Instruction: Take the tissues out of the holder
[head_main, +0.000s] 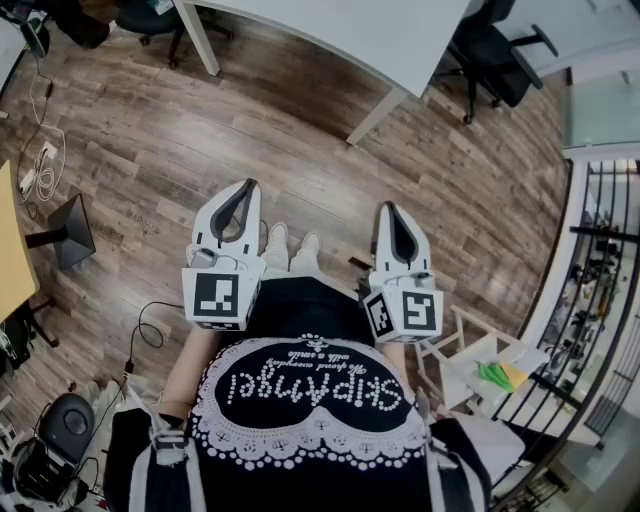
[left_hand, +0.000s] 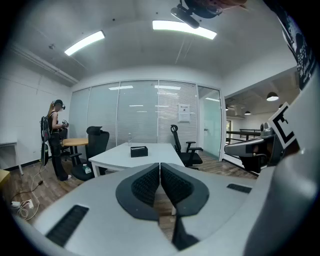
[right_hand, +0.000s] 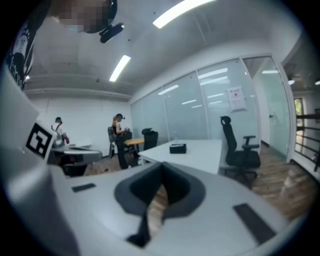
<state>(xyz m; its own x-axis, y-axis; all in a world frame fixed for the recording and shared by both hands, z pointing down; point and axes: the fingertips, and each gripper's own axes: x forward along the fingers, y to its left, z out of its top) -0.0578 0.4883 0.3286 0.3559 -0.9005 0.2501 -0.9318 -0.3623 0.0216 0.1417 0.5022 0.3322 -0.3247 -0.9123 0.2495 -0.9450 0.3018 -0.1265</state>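
The tissue holder (left_hand: 138, 151) is a small black box standing on a white table (left_hand: 150, 157) some way ahead; it also shows in the right gripper view as the black box (right_hand: 177, 148) on the tabletop (right_hand: 200, 150). No tissue can be made out at this distance. In the head view the holder is out of sight and only the table's near part (head_main: 400, 40) shows. My left gripper (head_main: 248, 185) (left_hand: 160, 165) is shut with nothing between its pads. My right gripper (head_main: 385, 207) (right_hand: 162, 167) is also shut and empty. Both are held level in front of my body, over the wooden floor.
Black office chairs (left_hand: 182, 147) (right_hand: 240, 147) stand by the table. A person (left_hand: 52, 137) stands at the far left near a round table, and a second person (right_hand: 119, 137) shows in the right gripper view. A railing (head_main: 600, 300) and a small white stand (head_main: 480, 370) are at my right; cables (head_main: 45, 130) lie on the floor.
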